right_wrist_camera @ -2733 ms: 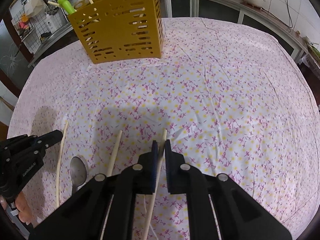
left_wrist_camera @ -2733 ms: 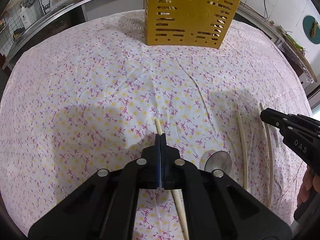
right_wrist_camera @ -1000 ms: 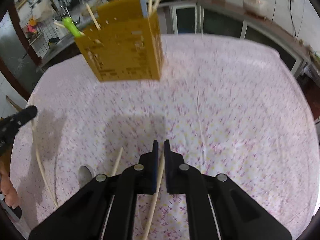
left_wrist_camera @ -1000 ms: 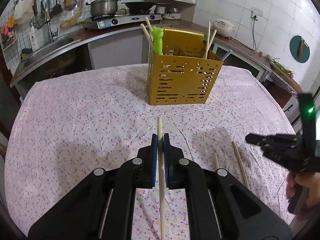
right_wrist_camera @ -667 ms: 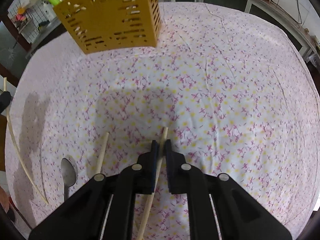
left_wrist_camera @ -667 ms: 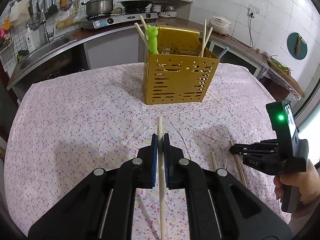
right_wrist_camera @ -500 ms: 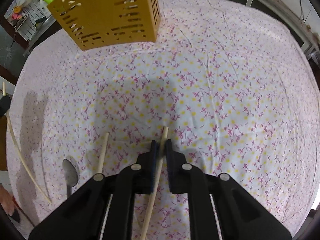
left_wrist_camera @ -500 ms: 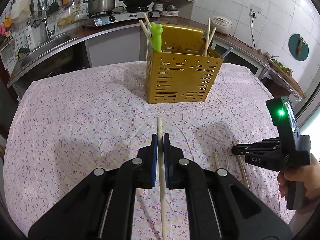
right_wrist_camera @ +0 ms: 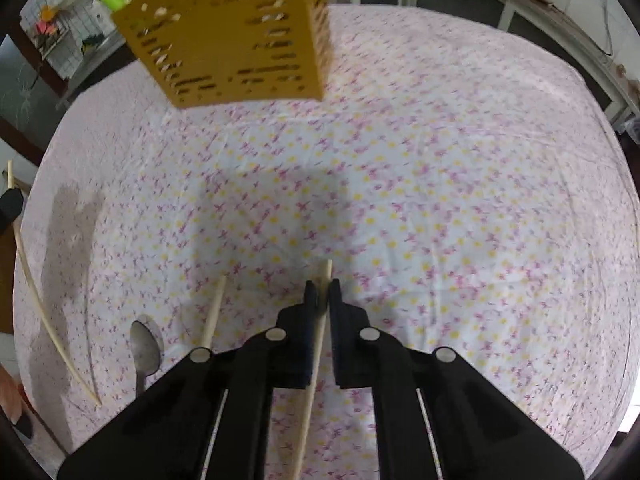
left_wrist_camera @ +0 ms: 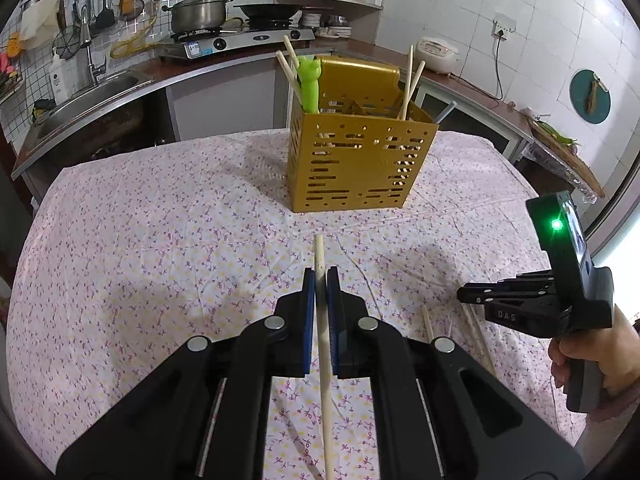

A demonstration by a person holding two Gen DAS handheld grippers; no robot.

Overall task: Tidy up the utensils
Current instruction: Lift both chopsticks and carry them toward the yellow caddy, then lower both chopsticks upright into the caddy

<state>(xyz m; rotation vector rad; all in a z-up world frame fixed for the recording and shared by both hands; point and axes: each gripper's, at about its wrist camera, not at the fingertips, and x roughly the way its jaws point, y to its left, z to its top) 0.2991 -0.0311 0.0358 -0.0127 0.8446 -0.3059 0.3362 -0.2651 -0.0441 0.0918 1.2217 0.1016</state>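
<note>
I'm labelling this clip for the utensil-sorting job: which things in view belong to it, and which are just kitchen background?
Part of the job:
- left gripper, shut on a chopstick
- right gripper, shut on a second chopstick
- loose chopstick on the cloth
- spoon
- yellow utensil holder

Just lying about:
- pot on the stove
- rice cooker
- sink

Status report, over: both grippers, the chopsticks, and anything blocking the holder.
Left gripper shut on chopstick. Right gripper shut on another chopstick. Yellow holder ahead, path clear. Spoon and loose chopstick on cloth.
</note>
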